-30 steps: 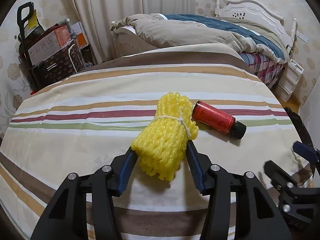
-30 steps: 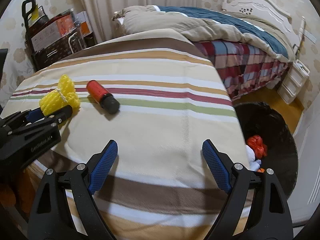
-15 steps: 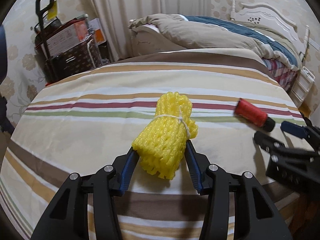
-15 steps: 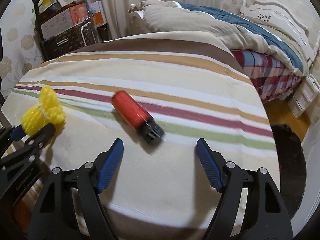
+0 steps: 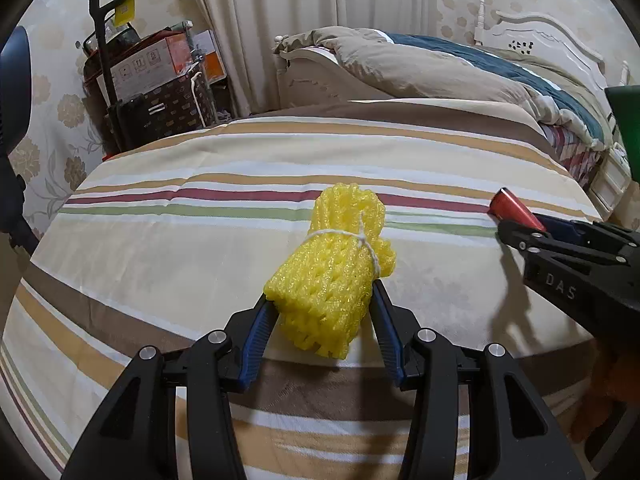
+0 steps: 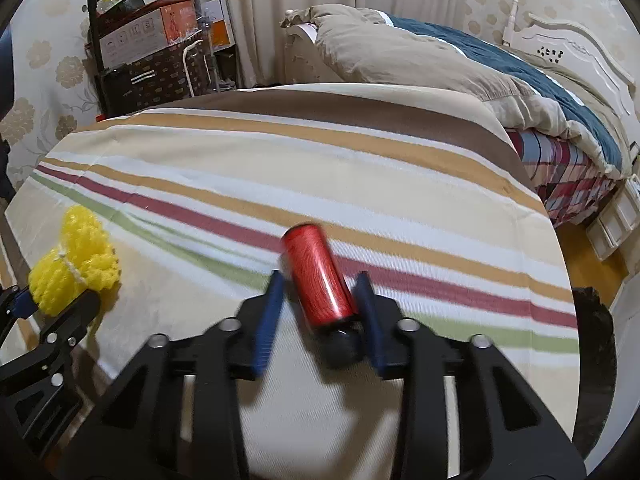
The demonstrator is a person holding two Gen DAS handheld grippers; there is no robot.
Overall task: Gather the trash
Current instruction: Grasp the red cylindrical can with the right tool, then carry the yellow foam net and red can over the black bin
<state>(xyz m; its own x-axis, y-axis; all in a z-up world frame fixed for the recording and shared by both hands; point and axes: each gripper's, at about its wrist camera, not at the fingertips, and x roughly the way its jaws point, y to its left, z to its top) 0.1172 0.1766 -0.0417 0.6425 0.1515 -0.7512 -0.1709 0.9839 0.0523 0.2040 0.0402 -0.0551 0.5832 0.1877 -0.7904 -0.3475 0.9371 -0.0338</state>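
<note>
Trash on the striped bedspread (image 5: 168,248): soft, light yellow foam netting (image 5: 332,276) clamped at its near end by the left gripper (image 5: 320,332); rigid, roll-prone red bottle (image 6: 318,278) between the right gripper's (image 6: 320,312) narrowed jaws, full closure indeterminate.

Spongy yellow foam netting (image 5: 334,280), glossy red bottle (image 6: 320,276), matt woven striped cloth (image 5: 200,248).

A home bedroom, bed (image 5: 460,68) with rumpled quilt (image 6: 420,56) and carved white headboard (image 5: 548,36), floral wallpaper (image 5: 52,112), long curtains (image 5: 304,12), boxes (image 6: 148,36) stacked in the corner, striped cloth (image 5: 200,208) up front
</note>
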